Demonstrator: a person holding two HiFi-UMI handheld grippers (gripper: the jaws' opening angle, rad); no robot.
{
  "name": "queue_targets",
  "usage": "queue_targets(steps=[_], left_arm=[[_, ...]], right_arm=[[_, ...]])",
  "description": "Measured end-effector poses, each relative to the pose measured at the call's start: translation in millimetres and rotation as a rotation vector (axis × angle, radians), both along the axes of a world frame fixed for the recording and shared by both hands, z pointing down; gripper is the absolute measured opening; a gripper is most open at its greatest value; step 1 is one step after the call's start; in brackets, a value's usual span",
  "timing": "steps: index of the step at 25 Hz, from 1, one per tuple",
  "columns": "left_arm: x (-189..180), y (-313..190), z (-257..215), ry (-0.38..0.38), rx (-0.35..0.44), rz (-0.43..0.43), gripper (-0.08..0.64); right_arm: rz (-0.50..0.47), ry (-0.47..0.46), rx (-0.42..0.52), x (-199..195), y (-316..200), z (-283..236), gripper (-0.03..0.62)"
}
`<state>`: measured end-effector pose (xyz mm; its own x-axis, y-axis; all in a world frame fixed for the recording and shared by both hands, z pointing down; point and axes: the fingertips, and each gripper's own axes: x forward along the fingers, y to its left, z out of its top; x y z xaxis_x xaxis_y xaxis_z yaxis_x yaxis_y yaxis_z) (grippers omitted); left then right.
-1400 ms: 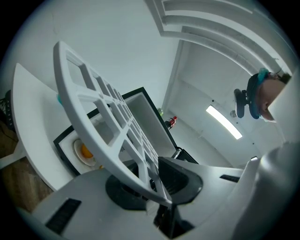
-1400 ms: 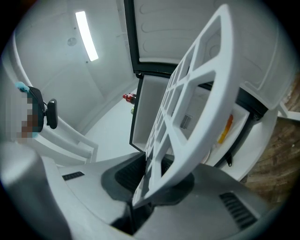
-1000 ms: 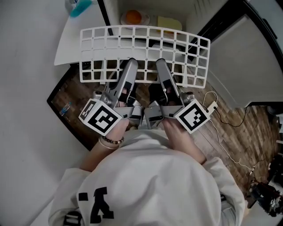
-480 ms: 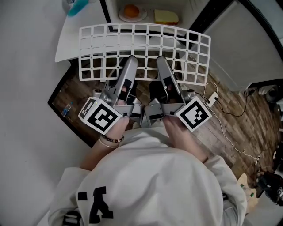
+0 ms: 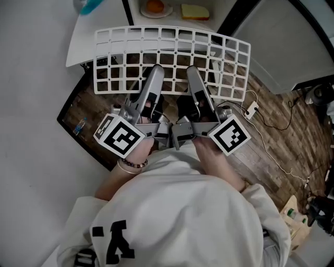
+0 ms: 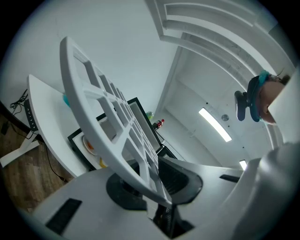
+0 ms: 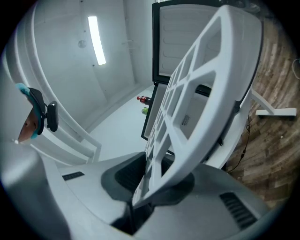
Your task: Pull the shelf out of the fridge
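Wood floor [image 5: 271, 135] underfoot. Shelf [image 7: 220, 70]: apparently clear of fridge [image 5: 222, 13], extraction near done; your left hand-held gripper [image 5: 155, 70] and right hand-held gripper [image 5: 191, 70] clamp its near edge.

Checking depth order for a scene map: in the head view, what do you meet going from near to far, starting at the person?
sweater → left gripper and right gripper, level → shelf they clamp → plate with orange item

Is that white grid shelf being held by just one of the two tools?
No, both the left tool and the right tool are clamped on the near edge of the white shelf.
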<state>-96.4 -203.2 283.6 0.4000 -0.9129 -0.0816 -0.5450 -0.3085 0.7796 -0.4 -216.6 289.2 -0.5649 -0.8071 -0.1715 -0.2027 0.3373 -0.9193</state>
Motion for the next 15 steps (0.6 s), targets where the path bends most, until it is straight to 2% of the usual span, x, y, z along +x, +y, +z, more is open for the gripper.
queue_targets(steps=[15], left_arm=[[-2.1, 0.2, 3.8, 0.02, -0.019, -0.008, 0.074]], right_arm=[[-0.009, 0.025, -0.004, -2.1, -0.3, 1.0, 0.063]])
